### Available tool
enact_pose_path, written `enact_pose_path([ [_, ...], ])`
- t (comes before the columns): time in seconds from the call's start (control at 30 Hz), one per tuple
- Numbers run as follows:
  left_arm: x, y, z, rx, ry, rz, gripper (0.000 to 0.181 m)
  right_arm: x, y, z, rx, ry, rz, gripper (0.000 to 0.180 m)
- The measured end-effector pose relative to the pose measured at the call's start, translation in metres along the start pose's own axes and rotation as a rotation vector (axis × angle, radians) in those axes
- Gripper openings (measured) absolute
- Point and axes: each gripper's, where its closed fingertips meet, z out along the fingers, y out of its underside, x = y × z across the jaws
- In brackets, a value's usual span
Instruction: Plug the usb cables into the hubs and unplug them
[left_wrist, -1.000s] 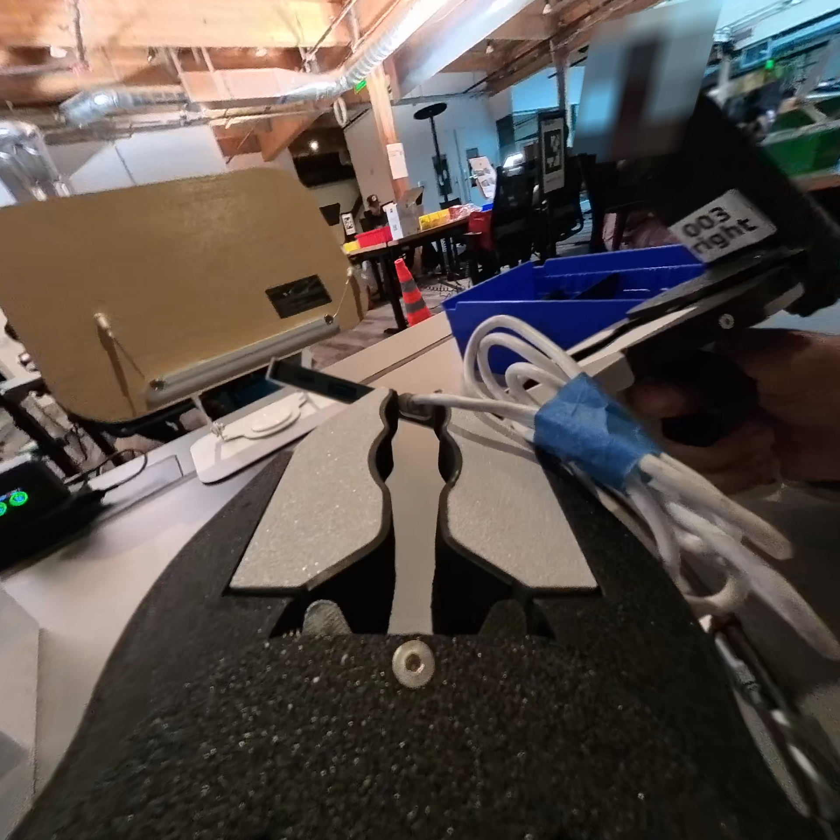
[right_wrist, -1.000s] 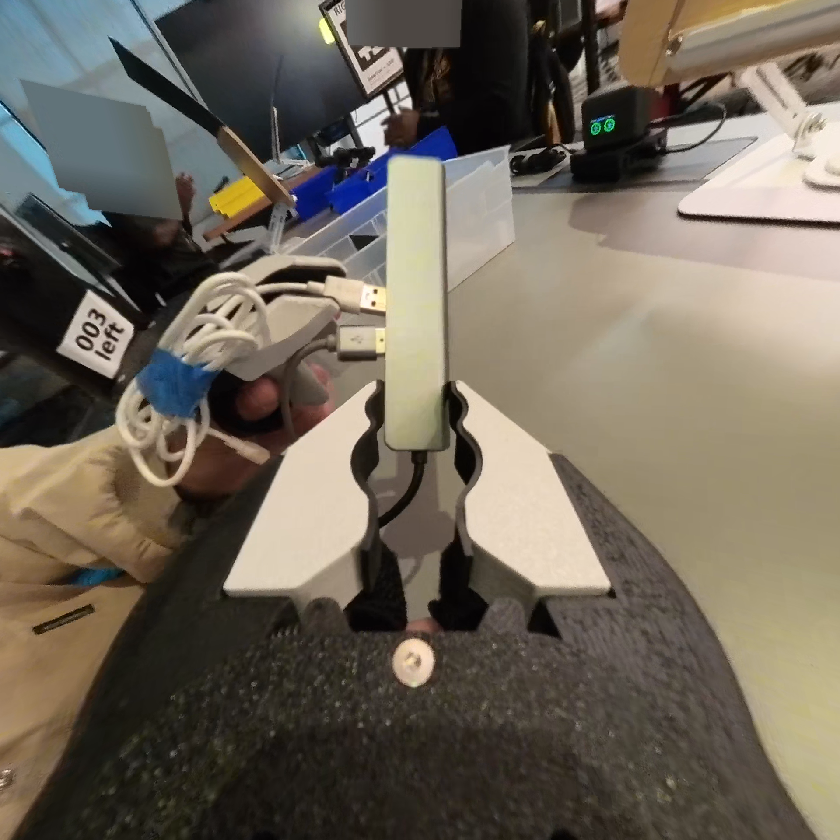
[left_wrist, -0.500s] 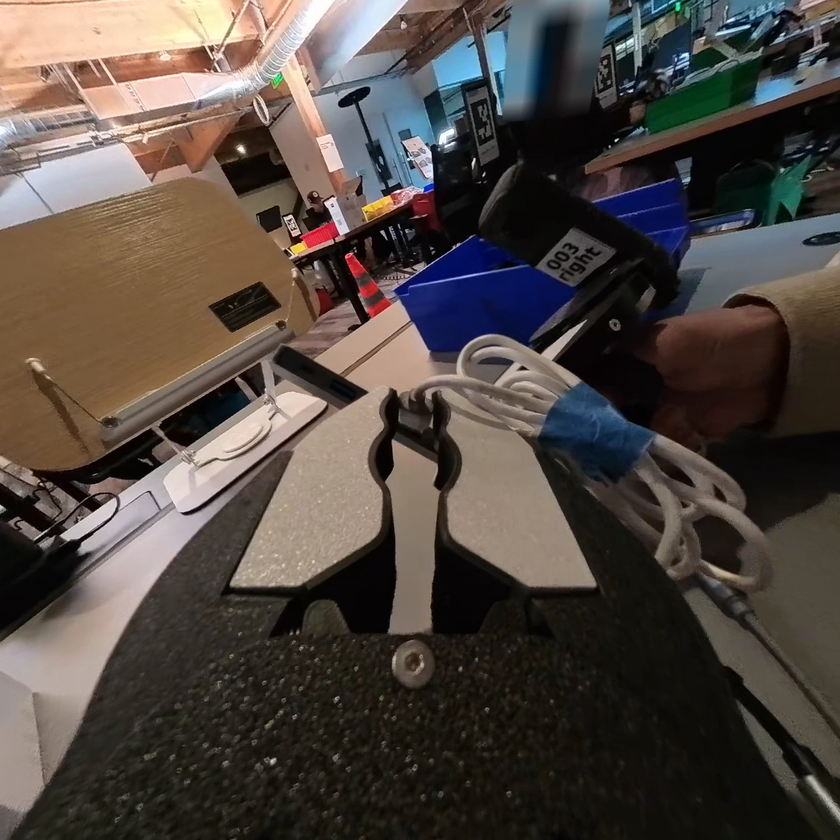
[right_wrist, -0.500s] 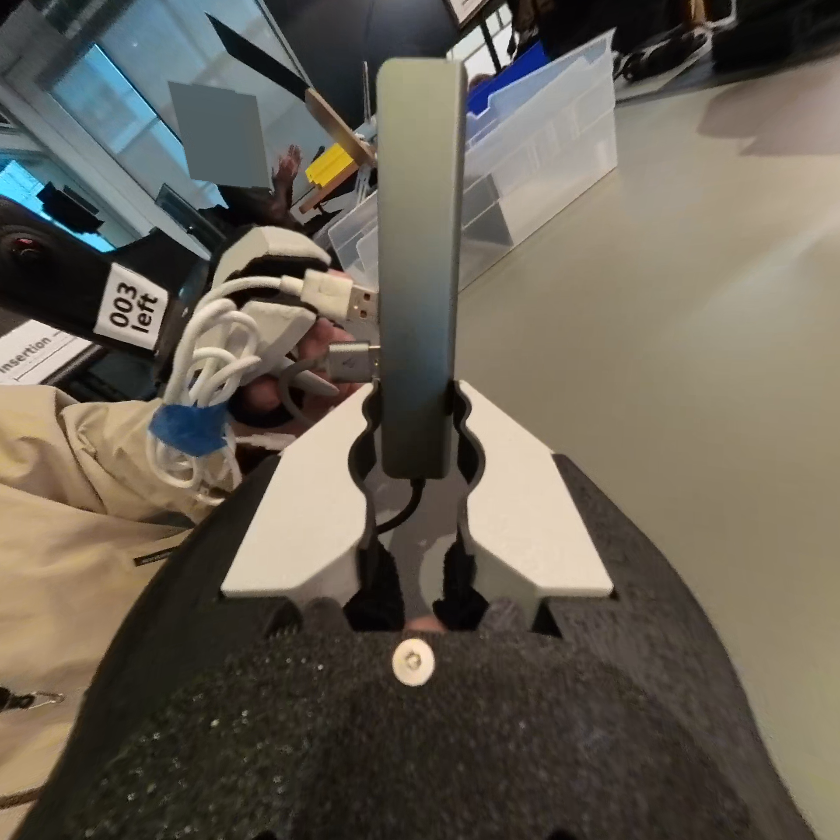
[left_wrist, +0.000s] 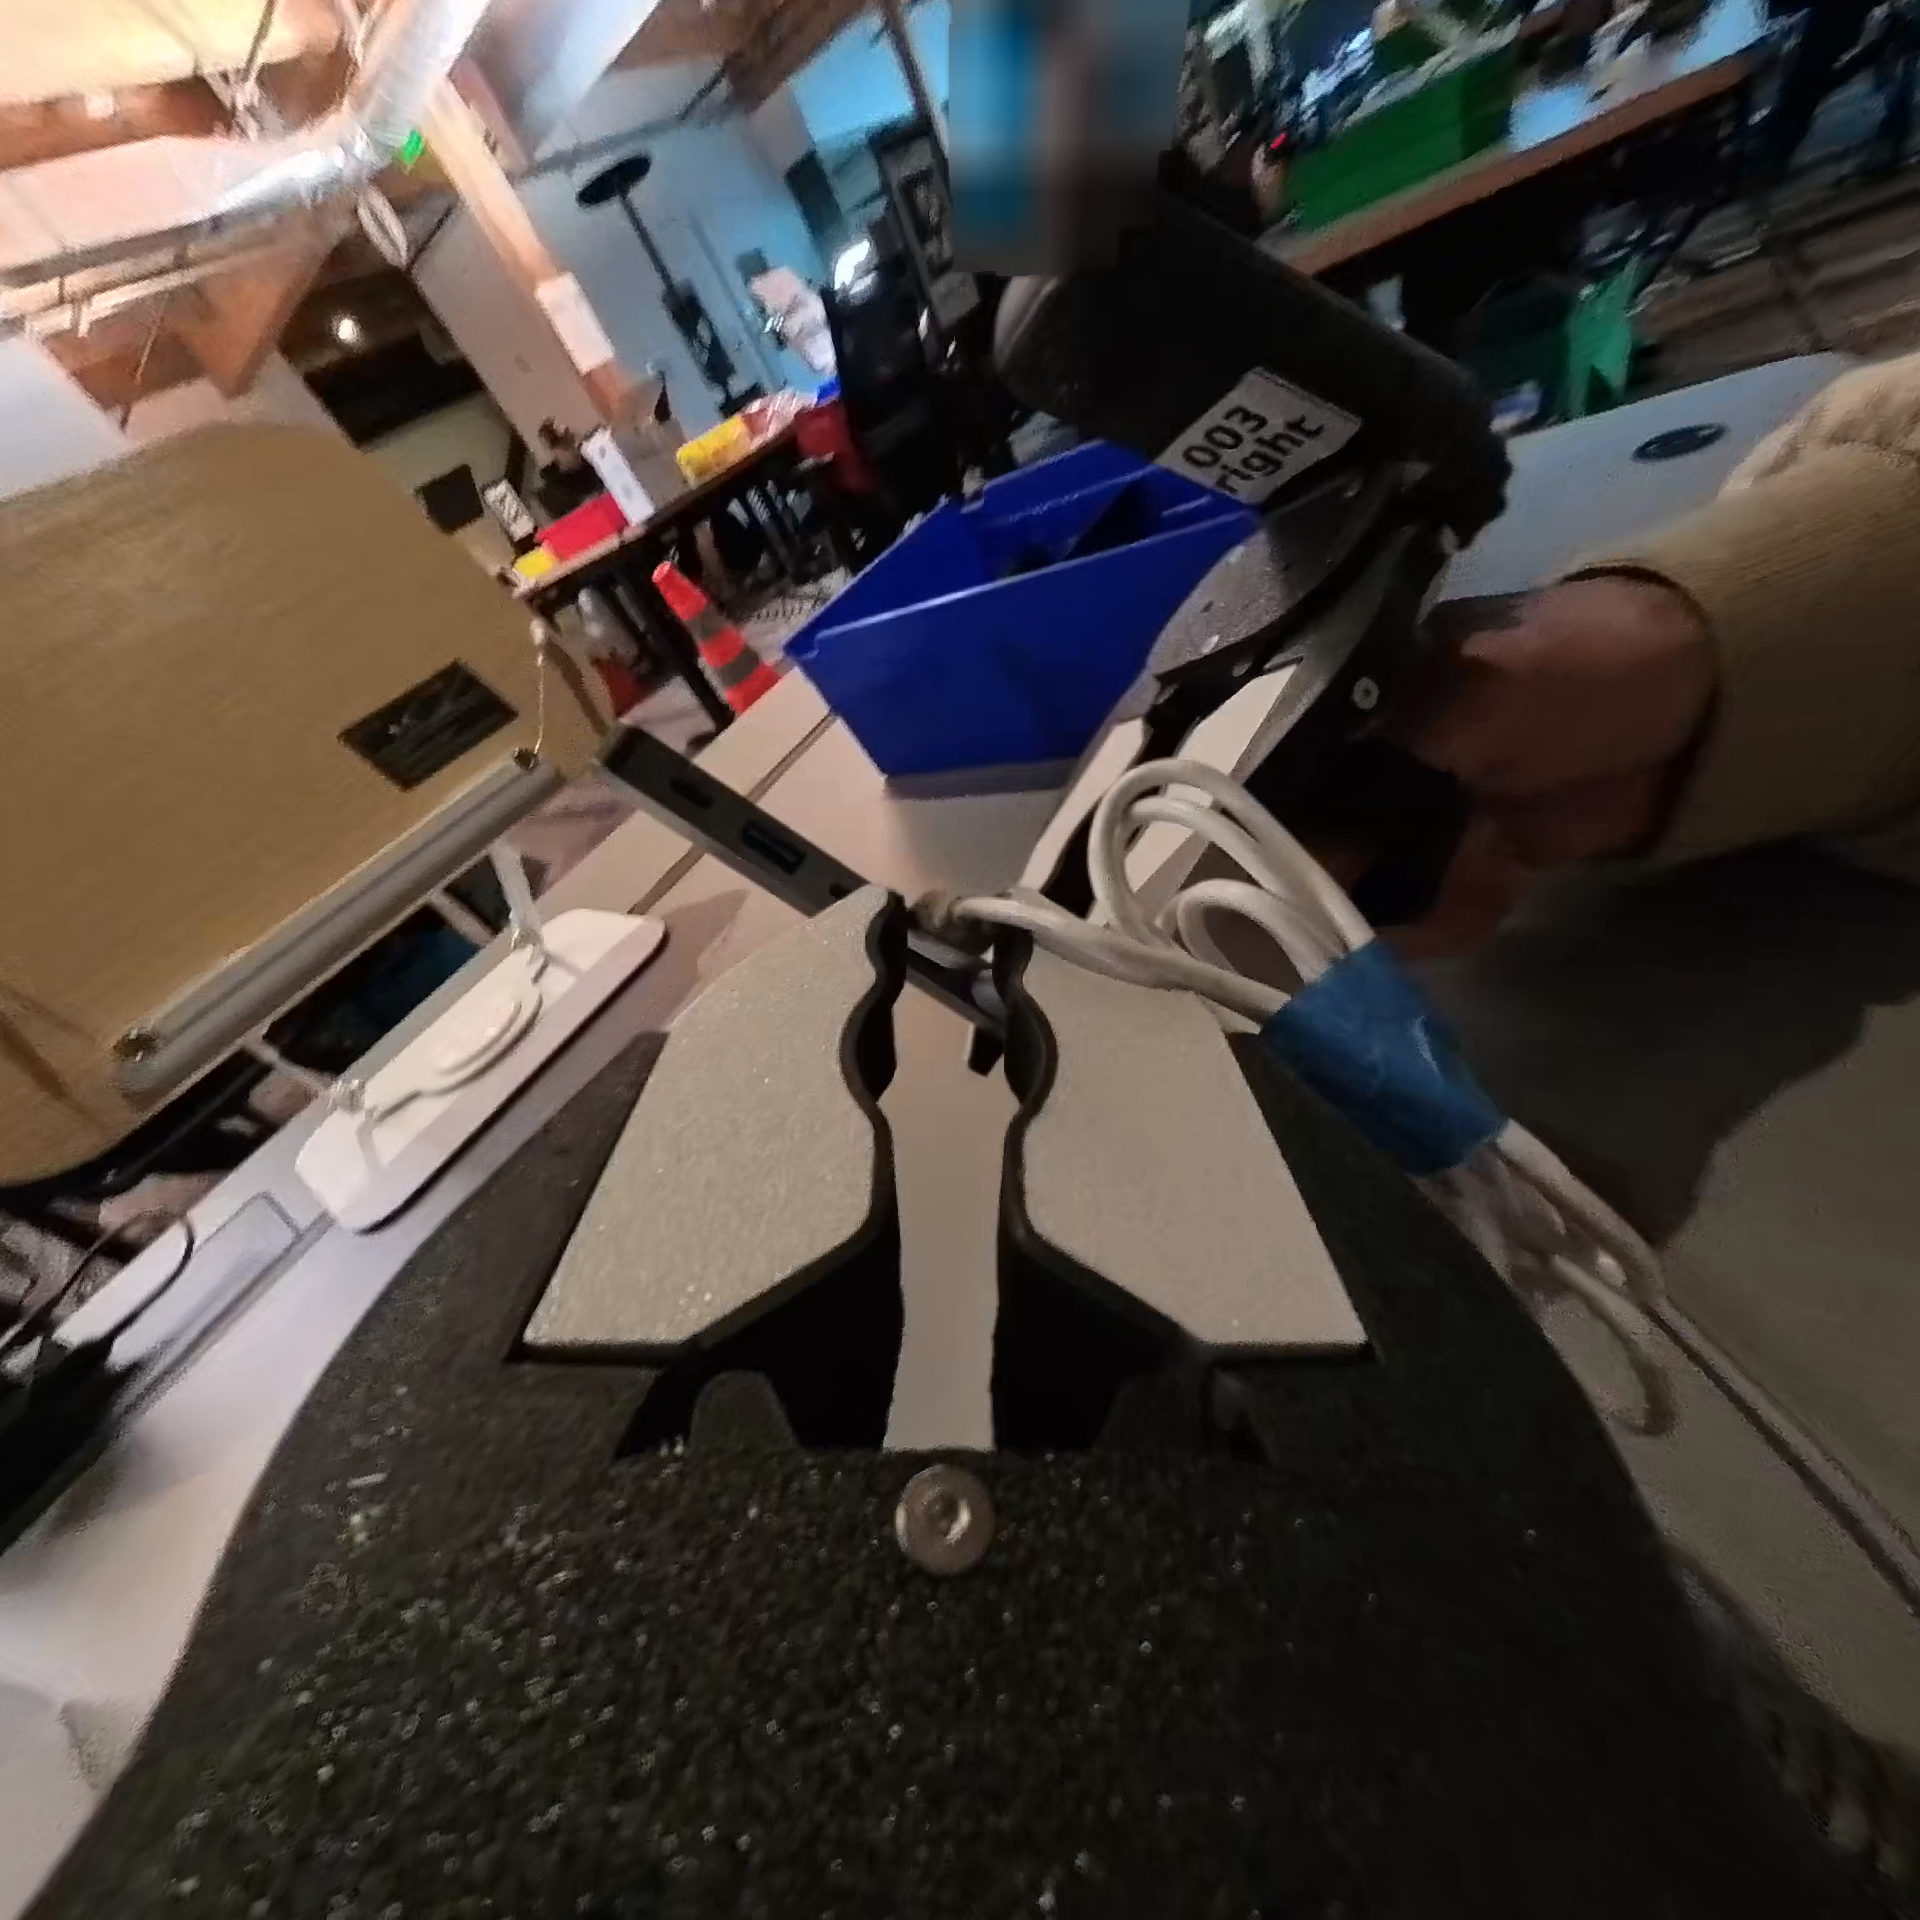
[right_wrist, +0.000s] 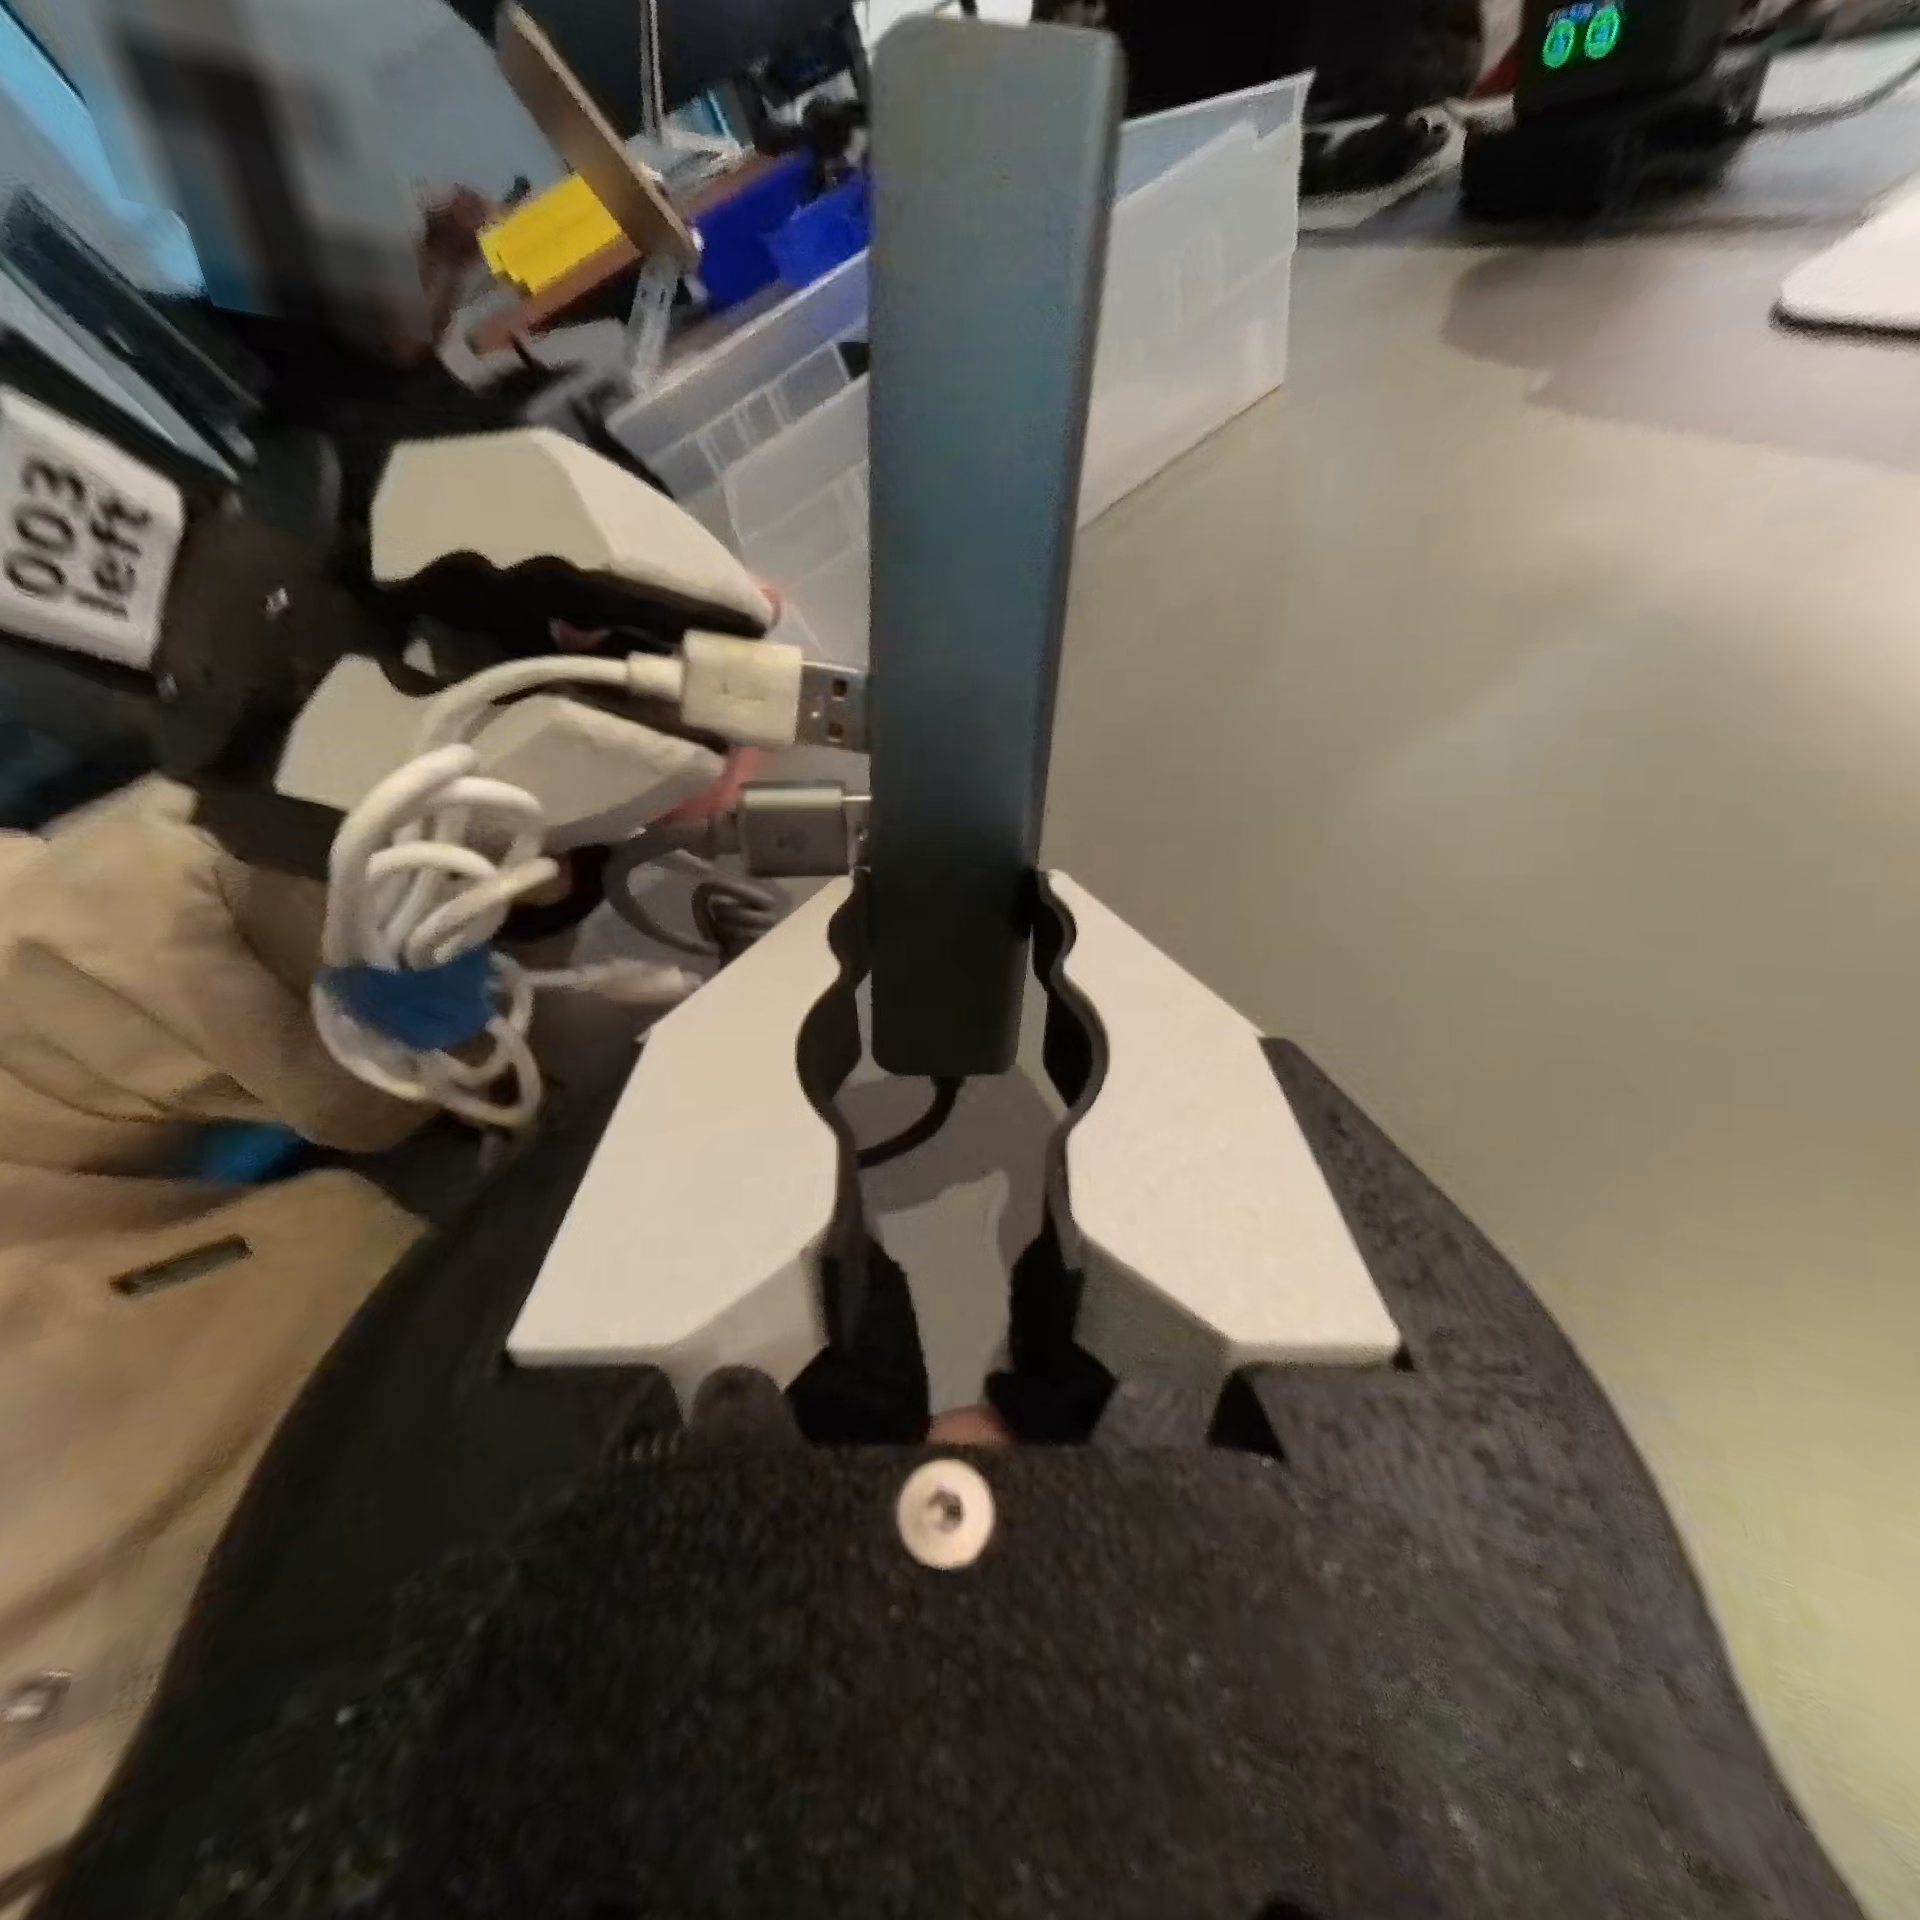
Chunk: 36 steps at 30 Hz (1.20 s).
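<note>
The right gripper (right_wrist: 951, 935) is clamped on the lower end of a slim grey USB hub (right_wrist: 987, 499), held upright above the tabletop (right_wrist: 1507, 831). The left gripper (right_wrist: 748, 675) has its fingers closed on the white USB-A plug (right_wrist: 769, 691), whose metal tip is at the hub's side edge; seating cannot be confirmed. A grey plug (right_wrist: 805, 831) sits in the port below. The hub appears rigid and light, its smooth casing liable to slip. The plug's moulded body is the proper hold. The coiled white cable (left_wrist: 1195, 883), bound with blue tape (left_wrist: 1382, 1060), is limp and may drag.
</note>
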Motion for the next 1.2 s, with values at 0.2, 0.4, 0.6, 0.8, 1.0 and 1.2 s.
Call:
enact_pose_path([
  [0.2, -0.010, 0.010, 0.005, -0.084, -0.047, -0.077, 0.017, 0.007, -0.003, 0.000, 0.055, -0.031, 0.196, 0.030],
  [0.4, -0.015, 0.006, 0.003, -0.056, -0.083, -0.157, 0.016, 0.017, -0.005, 0.000, 0.076, 0.066, 0.127, 0.030],
  [0.6, -0.013, 0.002, 0.002, -0.016, -0.044, -0.088, 0.015, 0.006, -0.010, 0.000, 0.092, 0.018, 0.100, 0.030],
  [0.8, -0.013, -0.004, -0.005, 0.009, -0.026, -0.086, 0.015, 0.007, -0.009, -0.002, 0.093, -0.037, 0.200, 0.030],
  [1.0, -0.017, -0.001, -0.009, -0.008, -0.035, -0.069, 0.015, 0.032, 0.000, -0.011, 0.001, 0.137, 0.108, 0.030],
  [1.2, -0.030, 0.008, -0.024, 0.005, -0.082, -0.209, 0.015, 0.073, 0.030, -0.037, -0.304, 0.402, -0.007, 0.030],
])
